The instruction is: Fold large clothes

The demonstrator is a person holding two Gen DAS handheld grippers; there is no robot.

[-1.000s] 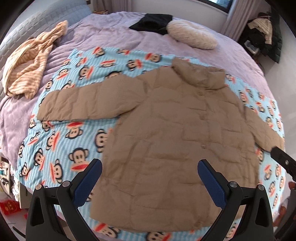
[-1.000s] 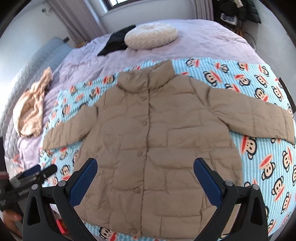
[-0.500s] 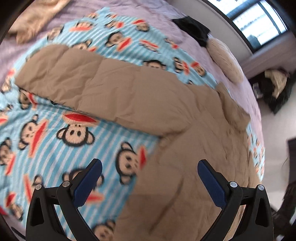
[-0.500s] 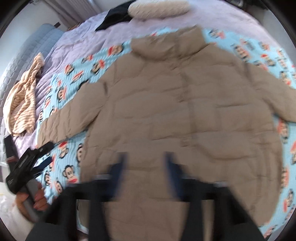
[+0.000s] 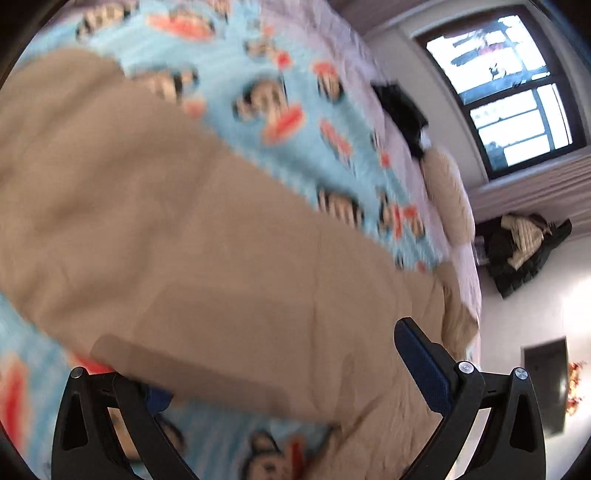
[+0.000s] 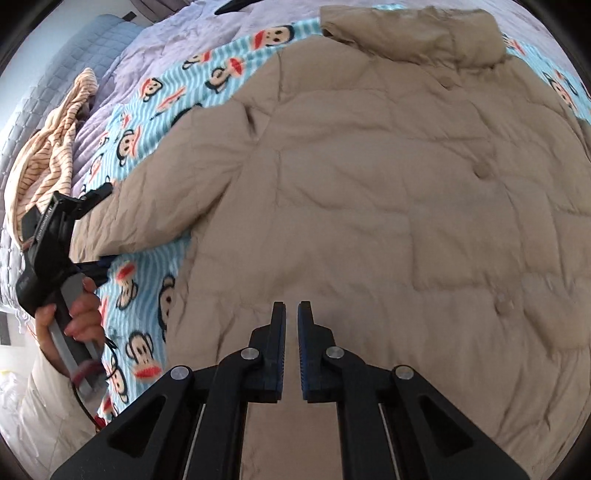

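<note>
On the bed, over a pale lilac bedspread, lies a blue striped blanket printed with cartoon monkey faces, and flat on that blanket lies the tan quilted jacket, front up, collar toward the far side, its snap buttons running down the middle. One sleeve stretches out sideways toward the edge of the bed. A cream striped garment is bunched on the bedspread beyond that sleeve, next to a grey quilted headboard.

The right gripper hangs over the lower part of the jacket body with its two blue-padded fingers drawn nearly together, only a thin slit between them, and no cloth in that slit. The left gripper, black and held in a hand, sits at the cuff end of the outstretched sleeve; its jaws are wide apart, with the sleeve end lying between them, one finger above the cloth and one beneath. Its own view, much blurred, shows the sleeve covering one blue pad while the other pad stands free, so the sleeve is not pinched.

Past the bed in that view, a dark-framed window is set in a pale wall, a round cream cushion and a black garment lie on the bedspread, and dark clothes are heaped in the corner.
</note>
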